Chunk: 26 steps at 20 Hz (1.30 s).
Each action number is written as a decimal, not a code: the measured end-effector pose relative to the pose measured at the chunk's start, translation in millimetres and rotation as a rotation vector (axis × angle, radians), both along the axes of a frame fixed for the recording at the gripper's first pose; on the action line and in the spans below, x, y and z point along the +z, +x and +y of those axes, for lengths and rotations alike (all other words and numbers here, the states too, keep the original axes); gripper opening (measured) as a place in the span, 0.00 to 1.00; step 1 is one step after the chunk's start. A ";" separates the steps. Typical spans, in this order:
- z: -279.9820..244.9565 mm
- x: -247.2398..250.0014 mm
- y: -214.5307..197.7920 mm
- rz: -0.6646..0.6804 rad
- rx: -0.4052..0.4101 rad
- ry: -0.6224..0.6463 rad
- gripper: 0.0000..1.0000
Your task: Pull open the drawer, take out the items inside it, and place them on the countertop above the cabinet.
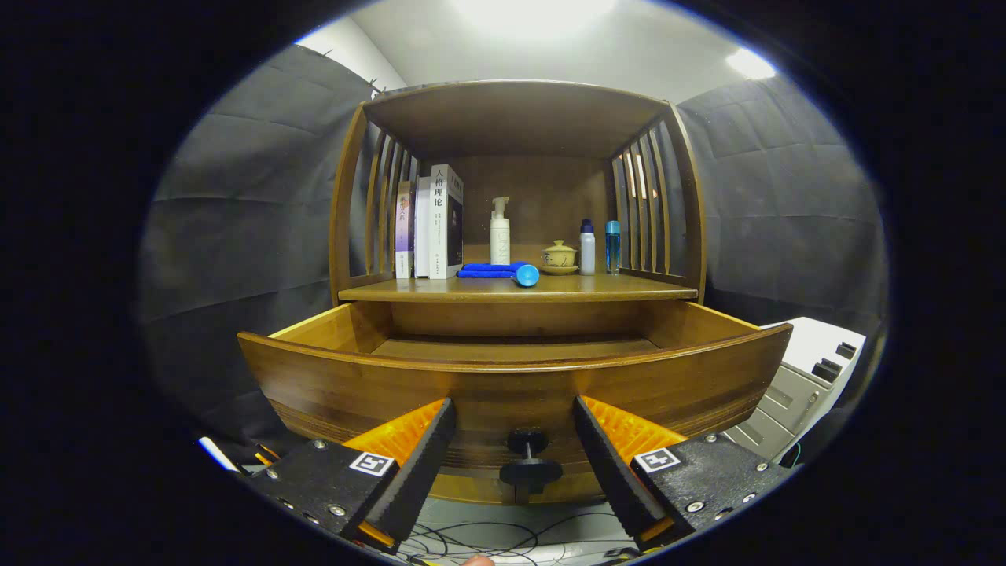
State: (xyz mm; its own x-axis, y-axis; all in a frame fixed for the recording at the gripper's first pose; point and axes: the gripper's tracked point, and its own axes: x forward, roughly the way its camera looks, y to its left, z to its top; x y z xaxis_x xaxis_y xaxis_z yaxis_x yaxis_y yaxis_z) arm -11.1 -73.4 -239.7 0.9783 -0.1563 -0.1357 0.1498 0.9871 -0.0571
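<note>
The wooden cabinet's drawer [515,377] stands pulled out toward me; what I can see of its floor is bare. Its dark round knob [529,464] sits on the drawer front, in the gap between my fingers without touching either. My gripper [515,428] is open, with both fingers close against the drawer front on either side of the knob. On the countertop [519,288] above the drawer lie a folded blue cloth [489,270] and a blue round-ended object [526,275].
The countertop also holds upright books [431,224], a white pump bottle [500,232], a small lidded pot [559,256] and two small bottles [599,246]. Slatted sides and a top enclose the shelf. A white appliance [809,373] stands right of the drawer. Cables [487,538] lie on the floor below.
</note>
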 end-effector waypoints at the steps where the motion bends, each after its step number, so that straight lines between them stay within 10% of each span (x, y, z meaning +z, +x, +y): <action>1: -0.7 0.2 4.9 -0.001 0.000 -0.001 0.95; 26: -27.8 -17.6 123.7 0.061 -0.007 -0.135 0.96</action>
